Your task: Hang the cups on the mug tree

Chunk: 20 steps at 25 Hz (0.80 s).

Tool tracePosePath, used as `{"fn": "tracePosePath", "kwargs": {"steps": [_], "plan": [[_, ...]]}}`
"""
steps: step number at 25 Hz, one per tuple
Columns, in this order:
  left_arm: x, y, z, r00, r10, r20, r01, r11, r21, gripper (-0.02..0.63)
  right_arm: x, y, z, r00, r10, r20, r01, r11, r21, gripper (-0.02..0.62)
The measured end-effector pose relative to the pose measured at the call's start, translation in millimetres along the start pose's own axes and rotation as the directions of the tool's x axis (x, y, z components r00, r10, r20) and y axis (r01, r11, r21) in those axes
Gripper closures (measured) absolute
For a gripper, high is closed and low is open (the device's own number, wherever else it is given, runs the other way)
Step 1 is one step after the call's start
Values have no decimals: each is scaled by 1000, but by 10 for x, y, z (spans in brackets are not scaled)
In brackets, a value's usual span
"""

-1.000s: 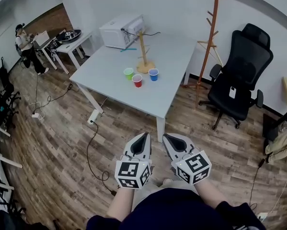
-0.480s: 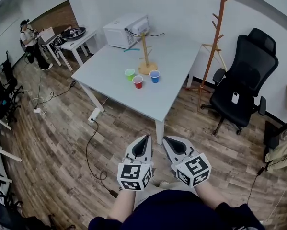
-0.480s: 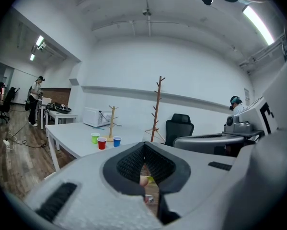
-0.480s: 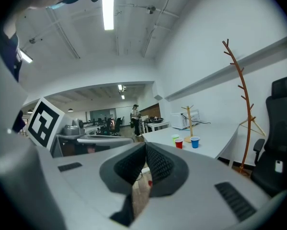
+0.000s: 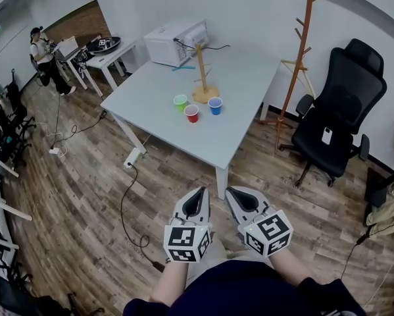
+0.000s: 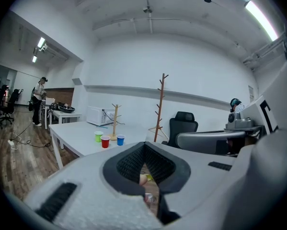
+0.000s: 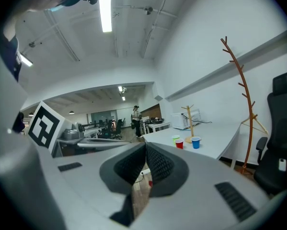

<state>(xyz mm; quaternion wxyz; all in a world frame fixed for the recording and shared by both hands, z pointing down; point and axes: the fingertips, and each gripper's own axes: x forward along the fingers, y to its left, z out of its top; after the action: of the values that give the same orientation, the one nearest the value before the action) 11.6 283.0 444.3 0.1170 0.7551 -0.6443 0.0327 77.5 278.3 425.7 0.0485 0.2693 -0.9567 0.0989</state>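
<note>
Both grippers sit slightly lower in the head view than a second before, and the desk (image 5: 150, 101) has drifted a little rightward in frame. Left gripper (image 5: 198, 193) and right gripper (image 5: 232, 193) are held side by side close to the person's body, over the wooden floor (image 5: 85, 189), each carrying its marker cube nearest the wearer. The jaws of the left gripper are pressed together with nothing between them, as the left gripper view confirms (image 6: 144, 150). The jaws of the right gripper are likewise pressed together and empty (image 7: 145, 147). A black cable (image 5: 123, 209) trails across the floor to the left of the left jaws.

Well ahead of both pairs of jaws stands the white desk. On it, three cups stand upright and apart from one another. The red cup (image 5: 192, 113) lies nearest the jaws, the green cup (image 5: 180, 101) is left of it, and the blue cup (image 5: 215, 105) is to its right. Just beyond the cups stands the wooden mug tree (image 5: 202, 74), its pegs bare. A white microwave (image 5: 177, 41) sits at the far end of the desk. Farther right of the right jaws are a tall coat stand (image 5: 300, 58) and a black office chair (image 5: 338, 110). Another person (image 5: 42, 58) stands far off to the left.
</note>
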Motion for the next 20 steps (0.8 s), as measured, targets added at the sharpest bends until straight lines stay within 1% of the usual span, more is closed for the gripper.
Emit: {"fn": "tracePosePath", "kwargs": {"steps": [9, 13, 20], "plan": [[151, 180, -4, 1000, 21, -1, -21, 1000, -5, 586, 181, -105, 20, 1000, 20, 6, -20, 999, 28, 566], [331, 284, 11, 1000, 23, -1, -23, 1000, -3, 586, 318, -241, 12, 1000, 14, -1, -14, 1000, 26, 566], [710, 559, 110, 1000, 19, -6, -19, 1000, 8, 586, 674, -511, 124, 1000, -6, -4, 7, 1000, 18, 565]]}}
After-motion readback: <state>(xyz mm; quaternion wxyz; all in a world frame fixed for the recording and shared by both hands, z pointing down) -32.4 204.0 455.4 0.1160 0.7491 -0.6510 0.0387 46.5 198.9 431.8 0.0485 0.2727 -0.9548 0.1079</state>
